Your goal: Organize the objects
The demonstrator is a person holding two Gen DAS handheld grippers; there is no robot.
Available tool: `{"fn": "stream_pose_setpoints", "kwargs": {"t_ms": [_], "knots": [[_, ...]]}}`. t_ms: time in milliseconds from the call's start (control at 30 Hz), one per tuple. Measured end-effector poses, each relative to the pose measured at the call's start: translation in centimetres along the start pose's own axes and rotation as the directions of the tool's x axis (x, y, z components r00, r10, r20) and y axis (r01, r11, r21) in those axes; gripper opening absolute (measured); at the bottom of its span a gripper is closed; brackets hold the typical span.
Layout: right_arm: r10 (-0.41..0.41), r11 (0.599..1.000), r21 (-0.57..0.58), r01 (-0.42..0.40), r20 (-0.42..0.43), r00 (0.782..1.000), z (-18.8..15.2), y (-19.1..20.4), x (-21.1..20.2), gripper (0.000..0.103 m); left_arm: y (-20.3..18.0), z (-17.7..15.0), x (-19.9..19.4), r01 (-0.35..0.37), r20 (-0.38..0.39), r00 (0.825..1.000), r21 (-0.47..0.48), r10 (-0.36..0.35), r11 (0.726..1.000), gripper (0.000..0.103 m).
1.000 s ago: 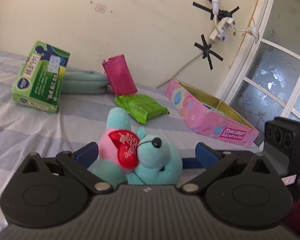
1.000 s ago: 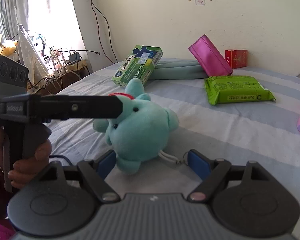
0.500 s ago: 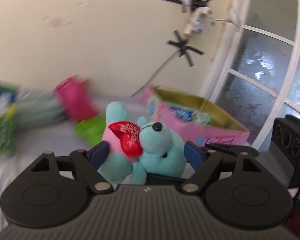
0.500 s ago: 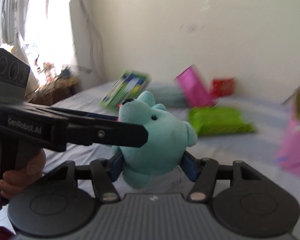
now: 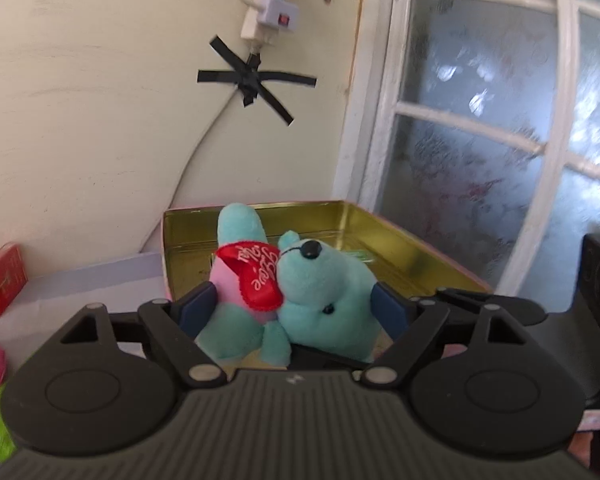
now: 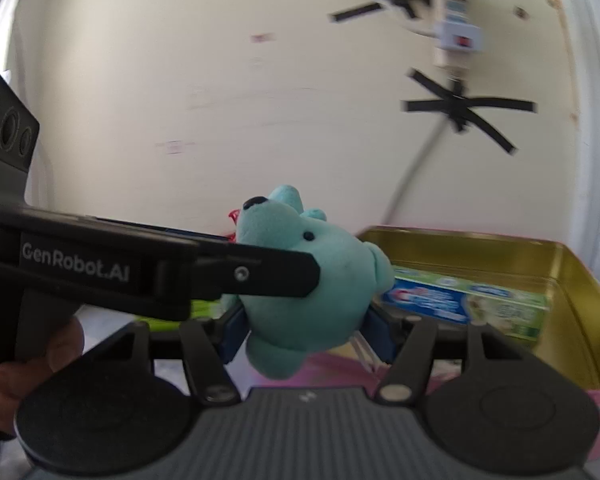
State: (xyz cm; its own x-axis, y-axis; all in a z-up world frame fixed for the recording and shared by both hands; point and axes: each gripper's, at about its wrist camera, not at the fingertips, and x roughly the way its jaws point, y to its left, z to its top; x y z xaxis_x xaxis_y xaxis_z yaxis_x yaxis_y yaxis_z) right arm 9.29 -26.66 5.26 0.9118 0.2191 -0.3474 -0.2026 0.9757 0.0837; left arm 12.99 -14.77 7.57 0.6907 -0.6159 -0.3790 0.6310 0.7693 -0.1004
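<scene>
- Both grippers clamp one soft toy: the left gripper (image 5: pixel 294 312) has its blue pads against the teddy bear (image 5: pixel 296 292), one on the pink belly side, one on the head side. Its jaws are opening slightly at this moment, with the bear between them and the pads touching the plush.
- The right gripper (image 6: pixel 306 332) squeezes the same teddy bear (image 6: pixel 304 280) from the other side, pads pressed into the lower part of its head.
- The bear hangs in the air in front of the open tin box (image 5: pixel 384 220), which lies toward 12 o'clock from the bear in the left view and toward 3 o'clock in the right view.
- A toothpaste box (image 6: pixel 464 300) already lies inside the tin along its far wall, so the free floor is probably the near part.
- Judgement: the step in hand is carrying the bear over the tin rim and setting it inside. To do it well, keep both grips even so the plush does not twist, and lift clear of the near rim.
- Lower until the bear rests on the gold floor, then release one gripper first, likely the left, whose hold looks lighter.
- Risk: the loose cord under the bear could catch on the rim.
- A red packet (image 5: pixel 2 280) sits at 9 o'clock against the wall, well apart from the tin.
</scene>
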Motion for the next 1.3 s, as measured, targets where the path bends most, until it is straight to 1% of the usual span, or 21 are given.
{"fn": "stream_pose_setpoints", "kwargs": {"t_ms": [67, 100, 133, 167, 267, 400, 467, 533, 600, 700, 767, 833, 900, 967, 1000, 1033, 1133, 1200, 1233, 1300], "knots": [[-0.039, 0.999, 0.005, 0.039, -0.003, 0.999, -0.3, -1.1, 1.3, 0.064, -0.1, -0.1, 1.5, -0.05, -0.039, 0.998, 0.011, 0.051, 0.999, 0.086], [-0.069, 0.998, 0.006, 0.069, 0.002, 0.998, -0.5, -1.4, 2.0, 0.068, 0.0, -0.3, 1.7, -0.07, -0.052, 0.996, 0.004, 0.07, 0.998, 0.086], [-0.095, 0.995, 0.011, 0.095, 0.006, 0.995, -0.7, -1.6, 2.5, 0.069, 0.2, -0.5, 1.6, -0.079, -0.056, 0.995, -0.007, 0.078, 0.997, 0.086], [-0.1, 0.995, 0.025, 0.1, 0.007, 0.995, -0.9, -2.1, 2.6, 0.069, 0.3, -0.8, 1.2, -0.08, -0.051, 0.996, -0.013, 0.079, 0.997, 0.086], [-0.079, 0.995, 0.07, 0.077, 0.024, 0.997, -1.4, -2.8, 2.3, 0.069, 0.6, -1.4, -0.8, -0.103, -0.015, 0.995, -0.022, 0.103, 0.994, 0.086], [-0.081, 0.996, 0.045, 0.078, 0.058, 0.995, -1.4, -2.1, 1.3, 0.07, 1.7, -2.3, -4.5, -0.116, 0.026, 0.993, -0.075, 0.118, 0.99, 0.086], [-0.079, 0.996, 0.041, 0.076, 0.084, 0.993, -1.7, -1.3, 0.4, 0.07, 2.7, -3.0, -6.0, -0.133, 0.029, 0.99, -0.105, 0.137, 0.986, 0.087], [-0.06, 0.997, 0.049, 0.055, 0.112, 0.992, -2.1, -0.5, -0.4, 0.075, 4.1, -4.1, -7.5, -0.16, 0.017, 0.986, -0.138, 0.164, 0.977, 0.087], [-0.021, 0.998, 0.057, 0.014, 0.129, 0.991, -2.4, 0.3, -0.9, 0.079, 5.6, -5.4, -8.9, -0.205, -0.005, 0.978, -0.173, 0.208, 0.963, 0.087], [0.042, 0.998, 0.05, -0.048, 0.128, 0.991, -2.7, 1.9, -1.1, 0.082, 8.2, -7.1, -10.7, -0.278, -0.04, 0.96, -0.227, 0.277, 0.933, 0.087], [0.086, 0.993, 0.071, -0.093, 0.103, 0.991, -2.9, 2.7, -0.8, 0.082, 9.5, -7.8, -11.2, -0.324, -0.065, 0.946, -0.233, 0.318, 0.917, 0.087], [0.134, 0.984, 0.111, -0.141, 0.07, 0.988, -3.2, 3.2, -0.6, 0.082, 10.2, -8.1, -11.6, -0.367, -0.081, 0.93, -0.207, 0.358, 0.907, 0.092], [0.164, 0.976, 0.138, -0.167, 0.037, 0.986, -3.7, 3.7, -0.3, 0.082, 10.5, -8.1, -11.5, -0.394, -0.085, 0.919, -0.15, 0.385, 0.907, 0.093], [0.176, 0.976, 0.132, -0.175, 0.009, 0.984, -4.1, 4.3, -0.2, 0.082, 10.6, -8.1, -10.9, -0.409, -0.09, 0.911, -0.074, 0.403, 0.909, 0.095], [0.174, 0.978, 0.118, -0.173, 0.001, 0.985, -4.3, 4.7, -0.1, 0.082, 10.8, -8.0, -10.4, -0.415, -0.095, 0.907, -0.041, 0.41, 0.909, 0.097], [0.171, 0.98, 0.104, -0.17, -0.001, 0.985, -4.3, 4.9, -0.1, 0.082, 11.0, -8.0, -9.9, -0.418, -0.103, 0.904, -0.015, 0.415, 0.908, 0.098], [0.174, 0.981, 0.093, -0.172, -0.005, 0.985, -4.6, 5.2, -0.1, 0.083, 12.0, -7.9, -8.0, -0.411, -0.138, 0.9, 0.046, 0.413, 0.91, 0.098], [0.178, 0.979, 0.104, -0.176, -0.012, 0.984, -4.6, 5.1, 0.1, 0.084, 12.3, -7.8, -6.7, -0.396, -0.151, 0.901, 0.092, 0.406, 0.914, 0.098], [0.182, 0.977, 0.113, -0.18, -0.015, 0.983, -4.6, 4.9, 0.2, 0.085, 12.4, -7.8, -6.1, -0.382, -0.165, 0.904, 0.108, 0.395, 0.918, 0.098], [0.19, 0.974, 0.131, -0.187, -0.014, 0.982, -4.5, 4.6, 0.4, 0.088, 12.6, -7.5, -4.9, -0.328, -0.207, 0.915, 0.121, 0.347, 0.937, 0.098]]}}
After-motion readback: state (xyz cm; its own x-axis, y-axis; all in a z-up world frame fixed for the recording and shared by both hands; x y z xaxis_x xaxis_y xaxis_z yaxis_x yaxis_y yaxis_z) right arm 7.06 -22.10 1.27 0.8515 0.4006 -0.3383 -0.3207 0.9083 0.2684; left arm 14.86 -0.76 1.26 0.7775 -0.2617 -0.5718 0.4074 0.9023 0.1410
